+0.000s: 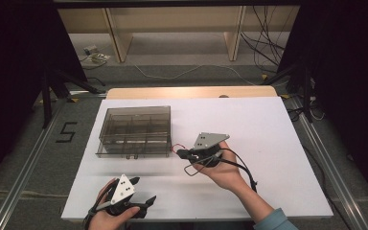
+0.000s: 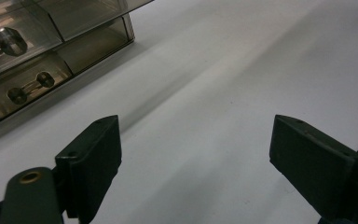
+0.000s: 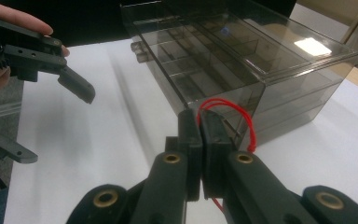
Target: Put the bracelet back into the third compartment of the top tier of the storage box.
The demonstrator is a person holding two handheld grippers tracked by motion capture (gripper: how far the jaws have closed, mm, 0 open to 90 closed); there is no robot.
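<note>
Right gripper (image 3: 200,135) pinching red loop (image 3: 233,114)

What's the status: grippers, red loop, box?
Left gripper open, idle near table edge. Right gripper shut on red loop, beside the closed compartment box. Nothing between them.

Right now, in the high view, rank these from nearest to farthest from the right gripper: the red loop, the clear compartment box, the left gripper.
1. red loop: pinched in the right gripper, at its tip.
2. clear compartment box: just left of that tip, apart from it.
3. left gripper: farthest, at the table's near edge, jaws open.
</note>
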